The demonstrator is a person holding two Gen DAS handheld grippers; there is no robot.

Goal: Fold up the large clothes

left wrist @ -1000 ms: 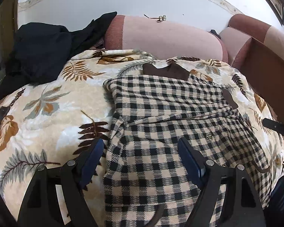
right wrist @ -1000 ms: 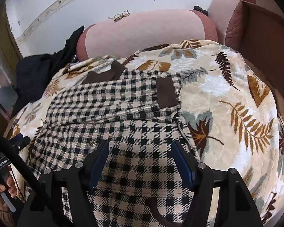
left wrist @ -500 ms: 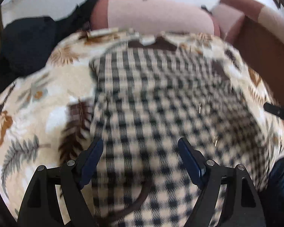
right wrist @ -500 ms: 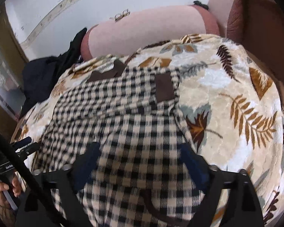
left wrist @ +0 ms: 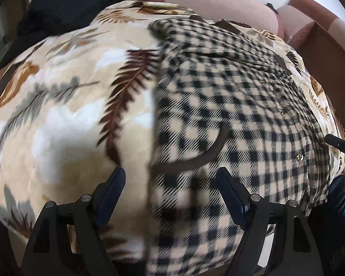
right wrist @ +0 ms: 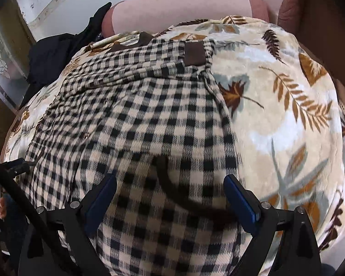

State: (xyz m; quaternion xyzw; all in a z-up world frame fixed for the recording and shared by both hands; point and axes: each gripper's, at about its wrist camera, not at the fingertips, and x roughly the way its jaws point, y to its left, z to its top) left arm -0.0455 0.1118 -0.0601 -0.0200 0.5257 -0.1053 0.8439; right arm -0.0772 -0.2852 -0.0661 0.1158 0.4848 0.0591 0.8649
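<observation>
Woven checked shirt (left wrist: pixel 230 115) lies flat on plush leaf-print blanket (left wrist: pixel 69 115); left gripper (left wrist: pixel 170 184) and right gripper (right wrist: pixel 170 191) fingers spread wide, holding nothing.

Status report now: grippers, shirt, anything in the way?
Left gripper open, right gripper open, both empty. Shirt spread on blanket. Nothing in the way.

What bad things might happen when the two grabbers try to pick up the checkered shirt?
1. The checked shirt lies straight on the fluffy leaf blanket, so the open right gripper might pinch blanket along with shirt.
2. The left gripper, also open, sits over the shirt's edge, half above blanket. It might grab only a thin bit, which could slip out.
3. The shirt already has wrinkles near its brown patch, so a crooked pull might fold them in.
</observation>
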